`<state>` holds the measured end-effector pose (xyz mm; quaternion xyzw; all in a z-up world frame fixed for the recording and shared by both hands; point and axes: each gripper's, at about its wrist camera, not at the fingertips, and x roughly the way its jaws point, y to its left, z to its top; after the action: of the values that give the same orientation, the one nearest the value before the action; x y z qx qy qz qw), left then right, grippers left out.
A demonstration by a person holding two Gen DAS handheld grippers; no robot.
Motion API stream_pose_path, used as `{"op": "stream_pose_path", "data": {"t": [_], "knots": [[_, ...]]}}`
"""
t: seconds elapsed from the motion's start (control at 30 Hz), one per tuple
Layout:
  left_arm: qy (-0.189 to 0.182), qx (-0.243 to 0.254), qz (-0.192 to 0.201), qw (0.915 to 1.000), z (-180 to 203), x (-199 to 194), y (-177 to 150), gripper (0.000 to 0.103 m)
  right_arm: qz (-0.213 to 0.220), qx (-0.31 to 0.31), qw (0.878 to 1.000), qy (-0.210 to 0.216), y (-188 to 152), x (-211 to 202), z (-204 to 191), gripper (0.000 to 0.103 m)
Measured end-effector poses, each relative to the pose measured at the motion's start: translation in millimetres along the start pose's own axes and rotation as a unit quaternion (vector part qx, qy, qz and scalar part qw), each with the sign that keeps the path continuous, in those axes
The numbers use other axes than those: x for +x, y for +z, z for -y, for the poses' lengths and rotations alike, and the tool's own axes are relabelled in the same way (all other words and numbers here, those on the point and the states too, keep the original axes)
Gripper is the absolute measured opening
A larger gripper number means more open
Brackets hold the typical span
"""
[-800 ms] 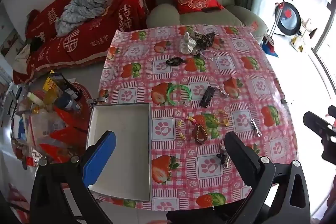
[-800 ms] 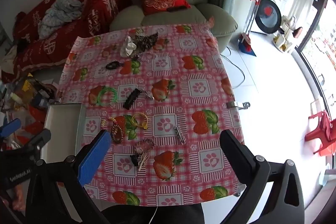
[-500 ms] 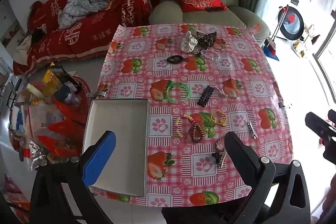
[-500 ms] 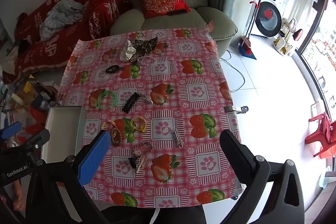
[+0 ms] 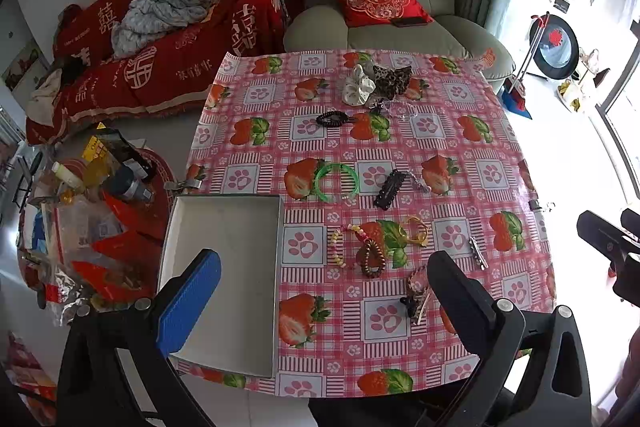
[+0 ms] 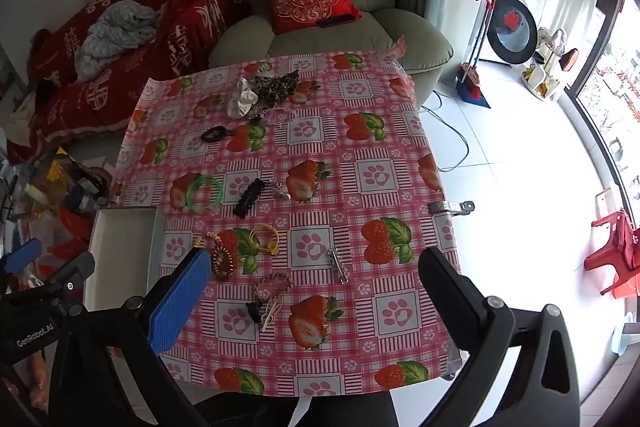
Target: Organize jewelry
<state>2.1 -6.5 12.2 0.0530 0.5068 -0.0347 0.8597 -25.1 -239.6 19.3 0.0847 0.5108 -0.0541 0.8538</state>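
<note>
Both my tongs hang above the near edge of the table (image 5: pixel 496 131) with nothing between their fingers: the left tongs (image 5: pixel 320 291) gape wide over the near corner of the white tray (image 5: pixel 224 227), and the right tongs (image 6: pixel 316 291) gape as wide over the nearest pieces. I judge the sorting has not begun, for the one tray is bare and every piece lies loose on the strawberry cloth. The next move, as I read it, calls for lowering one pair of tongs onto a near piece, closing on it and carrying it left into the tray; the small tangle (image 6: pixel 266 307) just ahead of my right tongs looks fiddly, thin and flat to the cloth. Counting outward: one brown bead bracelet (image 5: pixel 372 257), one pale bead string (image 5: pixel 338 247), one yellow ring-shaped band (image 5: pixel 418 231), one silver clip (image 5: pixel 478 251), one woven pink bracelet (image 6: pixel 274 283) touching the tangle, one black claw clip (image 5: pixel 388 187), one green bangle (image 5: pixel 336 179), one black hair tie (image 5: pixel 332 118), one white scrunchie (image 5: pixel 358 89) and one leopard scrunchie (image 5: pixel 392 77) touching each other at the far edge, with a silvery chain (image 5: pixel 396 111) just before them, too fine to count.
</note>
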Motion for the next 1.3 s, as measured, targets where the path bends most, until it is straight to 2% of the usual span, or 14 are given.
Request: {"op": "stream_pose_path", "data": {"t": [0.37,1.3], "knots": [[-0.002,-0.006,-0.007,1.0000,-7.2,4.7,2.1,0.103,-0.008,-0.008,1.000,-0.003,-0.9,7.5,-11.2,0.103],[-0.006,0.003,-0.012,0.9999,-1.1,10.8,3.5,0.103,-0.012,0.001,1.000,-0.012,-0.7,10.5,-7.4,0.103]]}}
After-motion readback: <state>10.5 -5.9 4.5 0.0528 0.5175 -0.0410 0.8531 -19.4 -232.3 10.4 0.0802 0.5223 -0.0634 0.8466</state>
